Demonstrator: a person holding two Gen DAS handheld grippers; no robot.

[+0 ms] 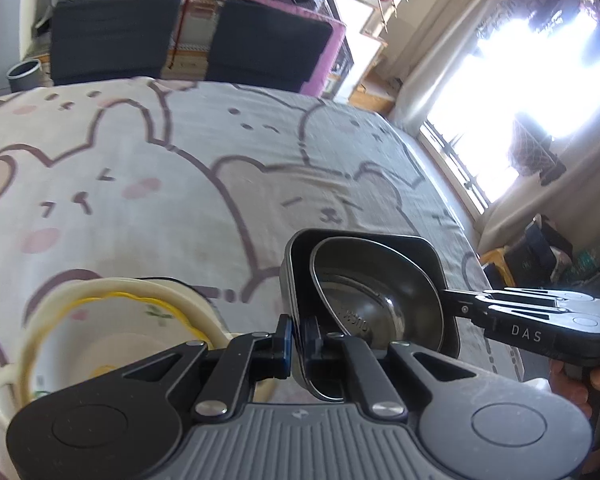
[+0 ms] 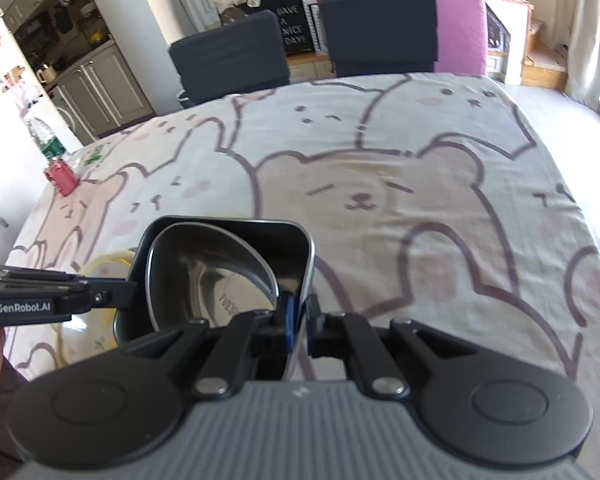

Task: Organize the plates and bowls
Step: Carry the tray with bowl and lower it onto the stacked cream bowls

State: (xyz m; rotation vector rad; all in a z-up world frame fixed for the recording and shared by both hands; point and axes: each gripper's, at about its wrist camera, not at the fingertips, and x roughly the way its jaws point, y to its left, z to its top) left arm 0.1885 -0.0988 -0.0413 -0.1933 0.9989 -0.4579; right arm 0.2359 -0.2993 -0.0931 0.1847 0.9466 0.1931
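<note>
A black square dish (image 1: 416, 256) holds a round steel bowl (image 1: 364, 292) and is lifted above the table. My left gripper (image 1: 298, 338) is shut on the dish's near-left rim. My right gripper (image 2: 300, 320) is shut on the dish's right rim (image 2: 306, 264); it shows in the left wrist view (image 1: 452, 304) coming from the right. The steel bowl (image 2: 216, 272) sits tilted inside the dish. A cream bowl with a yellow wavy rim (image 1: 112, 320) stands on the table to the left, and part of it shows in the right wrist view (image 2: 100, 264).
The table wears a bear-print cloth (image 2: 380, 184). Two dark chairs (image 2: 376, 32) stand at its far side. A red object (image 2: 62, 176) and a bottle (image 2: 48, 140) stand at the far left edge. A bright window (image 1: 532, 92) is on the right.
</note>
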